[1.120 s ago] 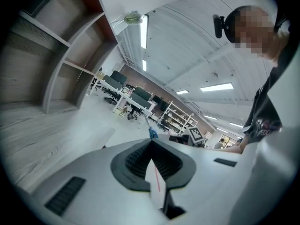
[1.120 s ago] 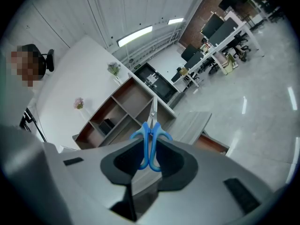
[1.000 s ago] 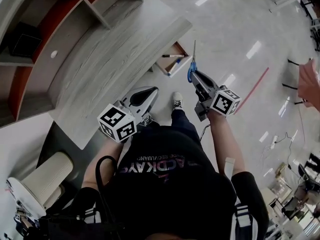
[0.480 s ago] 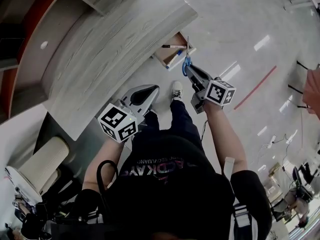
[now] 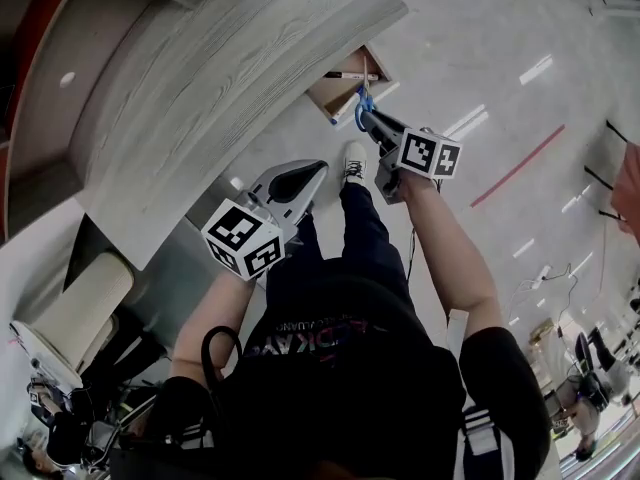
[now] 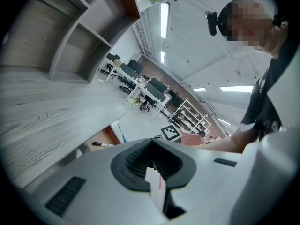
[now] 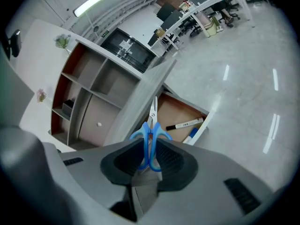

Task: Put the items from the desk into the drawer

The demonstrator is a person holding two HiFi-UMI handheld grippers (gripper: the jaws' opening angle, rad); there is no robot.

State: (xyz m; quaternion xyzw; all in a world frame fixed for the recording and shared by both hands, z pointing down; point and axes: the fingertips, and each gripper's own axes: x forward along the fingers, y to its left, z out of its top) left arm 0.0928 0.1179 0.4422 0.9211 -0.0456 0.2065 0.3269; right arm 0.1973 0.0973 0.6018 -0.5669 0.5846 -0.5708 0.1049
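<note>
A long grey wood-grain table (image 5: 230,58) runs along the left of the head view, above a pale glossy floor (image 5: 500,58). At the table's far right end a shallow brown wooden drawer (image 5: 338,96) stands pulled open. Only the head view shows the person, in a black top, holding both grippers out in front.

The right gripper view looks into the drawer (image 7: 173,109) and shows what the head view barely resolves: a white marker with a black cap (image 7: 185,123) and, just beside it, a blue pen (image 7: 193,134) lying on the drawer floor. It also shows a grey shelf unit with red-brown edges (image 7: 89,93) on the left. The left gripper view shows the table top (image 6: 51,111) from low down, with the marker (image 6: 103,144) far off.

The right gripper (image 7: 150,161), far and right, is clamped at a middling width on the blue handle loops of a pair of scissors (image 7: 151,142). The steel blades point away, towards the open drawer. In the head view the scissors (image 5: 364,108) overlap the drawer's near edge.

The left gripper (image 6: 152,161), nearer and left, has its jaws closed together with nothing between them.
</note>
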